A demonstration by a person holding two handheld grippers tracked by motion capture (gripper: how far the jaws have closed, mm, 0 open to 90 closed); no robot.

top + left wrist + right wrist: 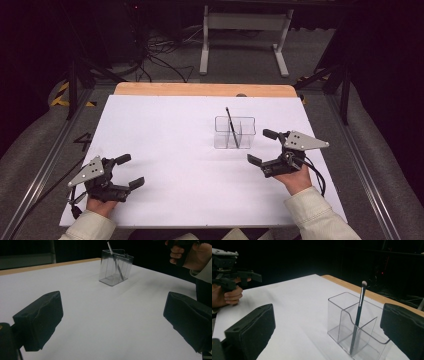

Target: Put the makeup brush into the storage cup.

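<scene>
One slim brush (231,126), dark handle with pale tip up, leans inside a clear divided holder (235,132) at about 1 o'clock from table (165,150) centre; it looks light, stiff and thin, likely slippery, so the exposed upper handle above the rim seems the best hold. Left tongs (131,171) at 7 o'clock and right tongs (262,147) at 4 o'clock both gape, released and empty. Holder walls and the centre divider crowd the lower shaft, and the light holder may tip or slide.
</scene>
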